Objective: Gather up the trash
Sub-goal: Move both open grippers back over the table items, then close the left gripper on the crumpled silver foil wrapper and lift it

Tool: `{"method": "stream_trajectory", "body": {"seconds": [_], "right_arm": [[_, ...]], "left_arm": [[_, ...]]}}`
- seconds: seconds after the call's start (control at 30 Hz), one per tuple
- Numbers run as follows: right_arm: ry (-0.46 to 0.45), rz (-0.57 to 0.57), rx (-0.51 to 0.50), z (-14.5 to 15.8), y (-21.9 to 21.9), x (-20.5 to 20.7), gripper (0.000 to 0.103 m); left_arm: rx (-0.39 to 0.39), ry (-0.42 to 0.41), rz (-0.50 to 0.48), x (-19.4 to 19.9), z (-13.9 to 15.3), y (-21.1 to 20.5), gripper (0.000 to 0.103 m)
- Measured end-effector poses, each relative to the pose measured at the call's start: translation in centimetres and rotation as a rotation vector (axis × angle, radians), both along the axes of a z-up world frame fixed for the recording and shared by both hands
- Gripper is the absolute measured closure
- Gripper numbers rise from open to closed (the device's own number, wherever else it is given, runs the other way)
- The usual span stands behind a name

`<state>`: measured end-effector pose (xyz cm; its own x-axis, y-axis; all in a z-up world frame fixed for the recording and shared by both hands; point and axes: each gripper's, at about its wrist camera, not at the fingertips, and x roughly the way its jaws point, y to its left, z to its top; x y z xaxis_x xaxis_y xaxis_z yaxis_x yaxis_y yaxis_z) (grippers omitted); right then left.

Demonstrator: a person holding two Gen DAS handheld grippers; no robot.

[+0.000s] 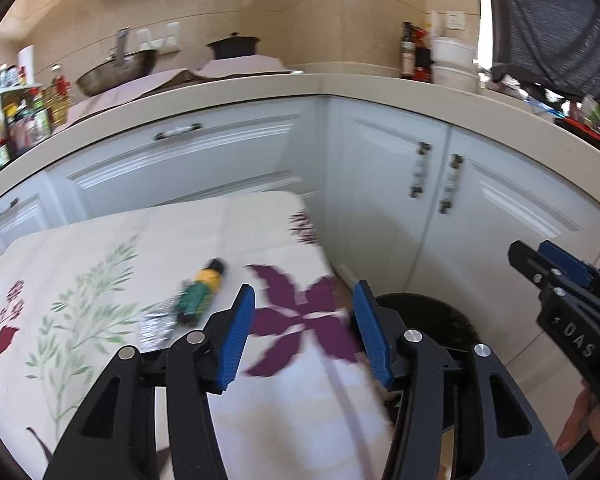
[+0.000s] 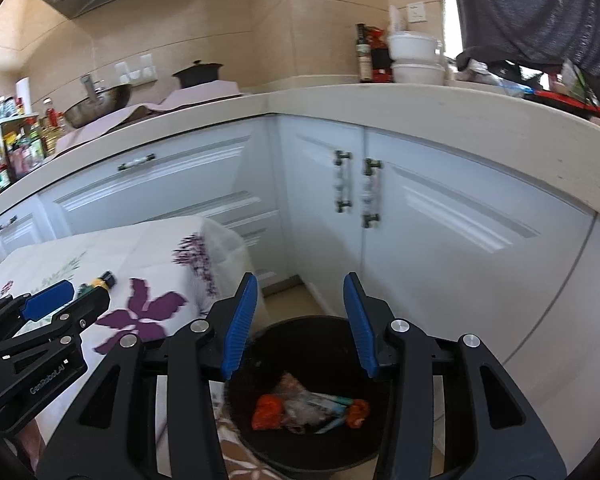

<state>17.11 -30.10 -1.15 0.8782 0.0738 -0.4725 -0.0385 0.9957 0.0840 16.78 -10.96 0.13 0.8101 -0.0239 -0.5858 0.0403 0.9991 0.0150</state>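
A green and yellow snack wrapper with a silver end point(image 1: 192, 304) lies on the flowered tablecloth point(image 1: 100, 280), a little left of and beyond my left gripper point(image 1: 304, 328). That gripper hangs open over the table's right edge with nothing between its blue pads. A black trash bin point(image 2: 312, 400) stands on the floor beside the table, holding orange and pink wrappers point(image 2: 308, 408). My right gripper point(image 2: 300, 328) is open and empty just above the bin. The wrapper point(image 2: 100, 280) also shows small in the right wrist view, behind the left gripper point(image 2: 48, 304). The right gripper point(image 1: 556, 272) appears at the right in the left wrist view.
White cabinet doors point(image 2: 420, 208) and a cream counter point(image 1: 300, 88) wrap around behind the table and bin. Pots, a wok point(image 1: 116, 68), bottles point(image 1: 410, 52) and white bowls point(image 2: 416, 56) stand on the counter. A person in a grey shirt point(image 2: 540, 8) stands at the upper right.
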Motion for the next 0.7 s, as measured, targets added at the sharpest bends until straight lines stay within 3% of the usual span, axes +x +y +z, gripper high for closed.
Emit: {"method": "stream_trajectory", "body": {"seconds": [0.37,0.7], "right_arm": [[0.012,0.135,-0.010,0.5,7.5,0.3,0.059],[0.049,0.211,-0.025,-0.1,11.6,0.7,0.059]], "left_arm": [[0.005,0.030,0.143,-0.6,-0.9,7.8,0.052],[-0.007,0.092,0.174,-0.6,-2.3,11.0,0.052]]}}
